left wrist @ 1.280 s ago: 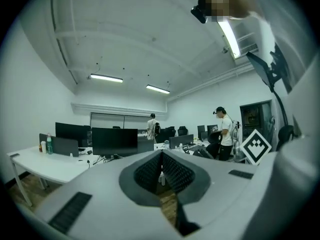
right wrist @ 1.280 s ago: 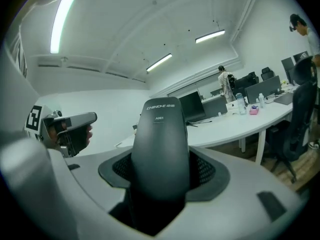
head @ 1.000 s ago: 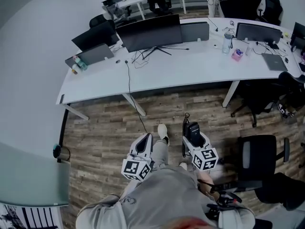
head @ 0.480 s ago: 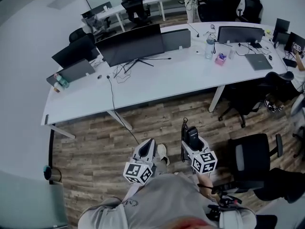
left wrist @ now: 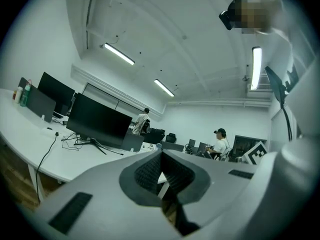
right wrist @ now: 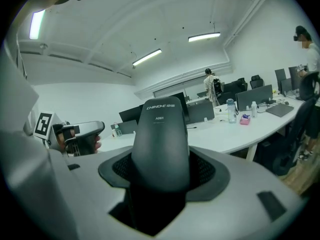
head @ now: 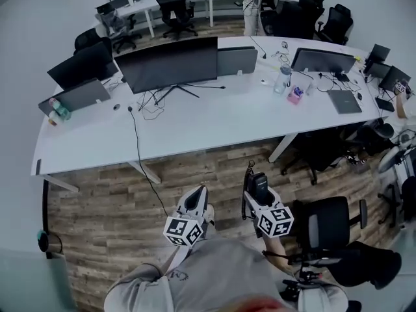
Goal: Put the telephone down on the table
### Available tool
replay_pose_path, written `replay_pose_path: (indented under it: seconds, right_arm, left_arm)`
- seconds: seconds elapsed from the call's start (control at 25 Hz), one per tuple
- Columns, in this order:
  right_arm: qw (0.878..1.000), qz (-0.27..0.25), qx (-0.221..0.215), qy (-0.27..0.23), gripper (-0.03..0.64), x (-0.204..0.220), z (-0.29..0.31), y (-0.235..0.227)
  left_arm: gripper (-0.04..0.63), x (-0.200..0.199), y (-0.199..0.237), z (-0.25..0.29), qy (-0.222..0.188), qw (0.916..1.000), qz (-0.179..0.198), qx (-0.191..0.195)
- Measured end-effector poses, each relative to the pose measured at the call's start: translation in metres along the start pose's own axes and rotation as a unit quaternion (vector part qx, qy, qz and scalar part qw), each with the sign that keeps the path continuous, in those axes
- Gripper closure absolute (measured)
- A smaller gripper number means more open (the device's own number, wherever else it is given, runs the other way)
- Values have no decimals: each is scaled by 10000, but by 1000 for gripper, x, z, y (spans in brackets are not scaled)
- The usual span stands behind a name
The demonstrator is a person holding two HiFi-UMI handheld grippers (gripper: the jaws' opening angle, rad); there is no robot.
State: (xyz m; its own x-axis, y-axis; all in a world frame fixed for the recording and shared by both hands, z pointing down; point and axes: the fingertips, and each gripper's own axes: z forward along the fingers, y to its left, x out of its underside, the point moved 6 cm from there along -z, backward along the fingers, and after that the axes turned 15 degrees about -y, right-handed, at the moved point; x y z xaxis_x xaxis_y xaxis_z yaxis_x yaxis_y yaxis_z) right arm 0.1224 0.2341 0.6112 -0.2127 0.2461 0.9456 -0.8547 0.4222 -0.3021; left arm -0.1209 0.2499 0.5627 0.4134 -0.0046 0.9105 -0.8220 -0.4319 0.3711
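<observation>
A black telephone handset [head: 260,184] stands up between the jaws of my right gripper [head: 259,190], which is shut on it; its dark cord [head: 248,194] hangs at the gripper's left. In the right gripper view the handset [right wrist: 160,143] fills the middle, gripped at both sides by the gripper [right wrist: 161,171]. My left gripper [head: 194,201] is held beside it over the wooden floor, jaws shut with nothing between them; the left gripper view shows its pads [left wrist: 159,171] close together. The long curved white table [head: 214,119] lies ahead, apart from both grippers.
On the table stand a large dark monitor [head: 168,64], more monitors [head: 322,60], a laptop [head: 344,101], a water bottle [head: 281,80] and a pink box [head: 295,95]. A black cable [head: 140,155] drops to the floor. Black office chairs [head: 328,223] stand at my right.
The head view has shifted so the table now lies lower and further right in the picture. Both grippers keep their places near my body, and the right stays shut on the telephone.
</observation>
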Motion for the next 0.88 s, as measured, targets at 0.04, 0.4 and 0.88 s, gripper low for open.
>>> replay_pose_path:
  seconds: [0.04,0.4,0.88]
  right_arm:
    - [10000,-32,13,4,334,-6,12,2]
    - [9993,-14,361,59,334,-39,89,1]
    - [9903,36,1391,-44,334,-52,106,-5]
  left_arm:
    - [585,-3,11,10,-12,10000,-13,14]
    - [584,-4,106,99,-12,9994,-33,357]
    - [584,12,150,197,203,9903,-145,1367]
